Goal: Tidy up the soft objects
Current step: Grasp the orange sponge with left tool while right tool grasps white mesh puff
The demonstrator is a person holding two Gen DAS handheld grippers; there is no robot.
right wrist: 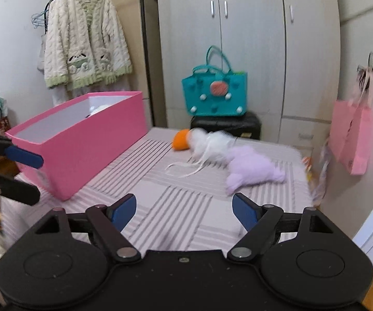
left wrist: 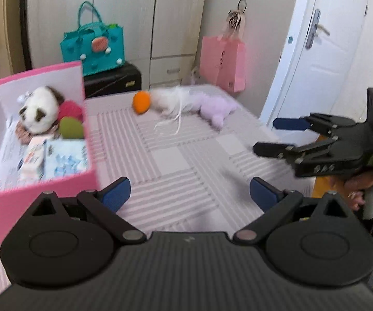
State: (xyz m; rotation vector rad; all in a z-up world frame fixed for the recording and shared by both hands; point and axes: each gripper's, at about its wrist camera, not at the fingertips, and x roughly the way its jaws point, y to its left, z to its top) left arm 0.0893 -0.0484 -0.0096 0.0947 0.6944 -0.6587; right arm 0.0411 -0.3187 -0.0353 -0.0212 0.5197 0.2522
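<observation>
A pink box (left wrist: 88,155) (right wrist: 88,140) stands on the left of the striped table and holds a panda plush (left wrist: 40,111), a green ball (left wrist: 71,128), a red soft thing and packets. An orange ball (left wrist: 141,101) (right wrist: 181,140), a white feathery toy (left wrist: 171,101) (right wrist: 212,142) and a lilac plush (left wrist: 216,108) (right wrist: 251,168) lie at the far side. My left gripper (left wrist: 189,194) is open and empty over the near table. My right gripper (right wrist: 184,211) is open and empty; it also shows in the left wrist view (left wrist: 267,137).
A teal bag (left wrist: 93,44) (right wrist: 215,93) sits on a black case (left wrist: 114,80) behind the table. A pink paper bag (left wrist: 224,62) (right wrist: 352,140) hangs at the right wall. Wardrobe doors stand behind. A white door (left wrist: 324,46) is at the right. A cream robe (right wrist: 85,41) hangs at the left.
</observation>
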